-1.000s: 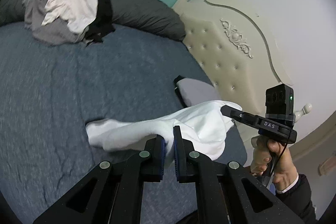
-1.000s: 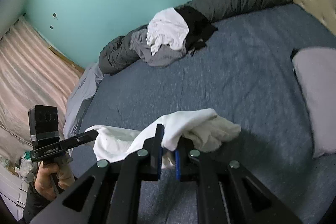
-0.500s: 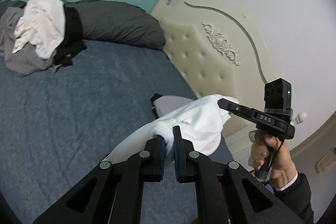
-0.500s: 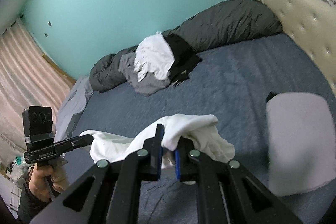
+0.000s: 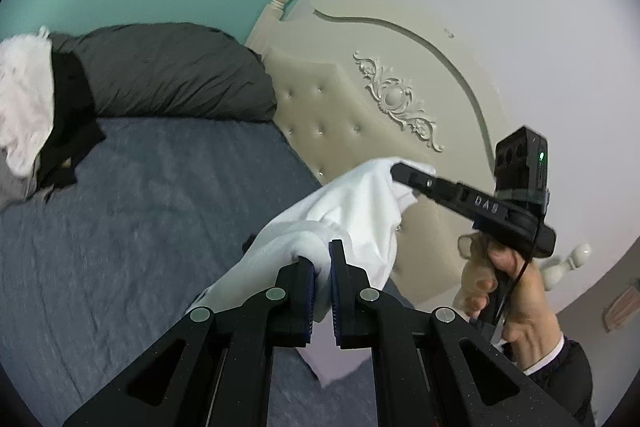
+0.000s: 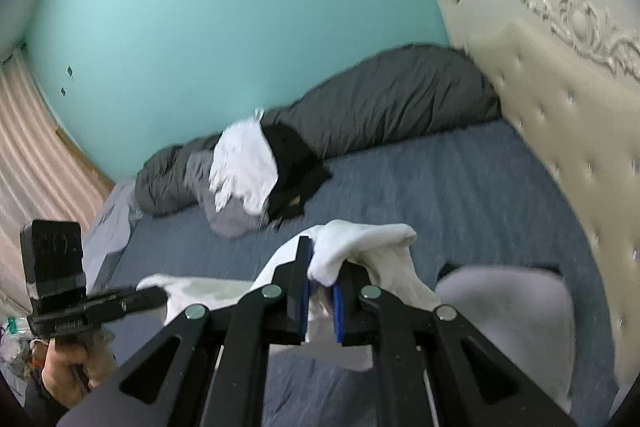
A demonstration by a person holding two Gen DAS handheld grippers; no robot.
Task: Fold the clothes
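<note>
Above bed (image 5: 120,227), both grippers' fingers (image 5: 306,287) clamping white garment (image 5: 352,211).

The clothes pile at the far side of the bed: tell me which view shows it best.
The right wrist view: the whole clothes pile sits mid-frame, though blurred. The left wrist view catches only its white and black edge, cut off at the left.

Operator: I classify the location as a home bedroom.

Supervisor: Basis?

Operator: I see a bed with a blue-grey sheet (image 5: 132,219), a cream tufted headboard (image 5: 360,95) (carved ornament, turned post), a dark grey duvet (image 6: 392,99) along a teal wall (image 6: 224,19), a pile of clothes (image 6: 248,175), and a pink curtain (image 6: 36,131).
</note>
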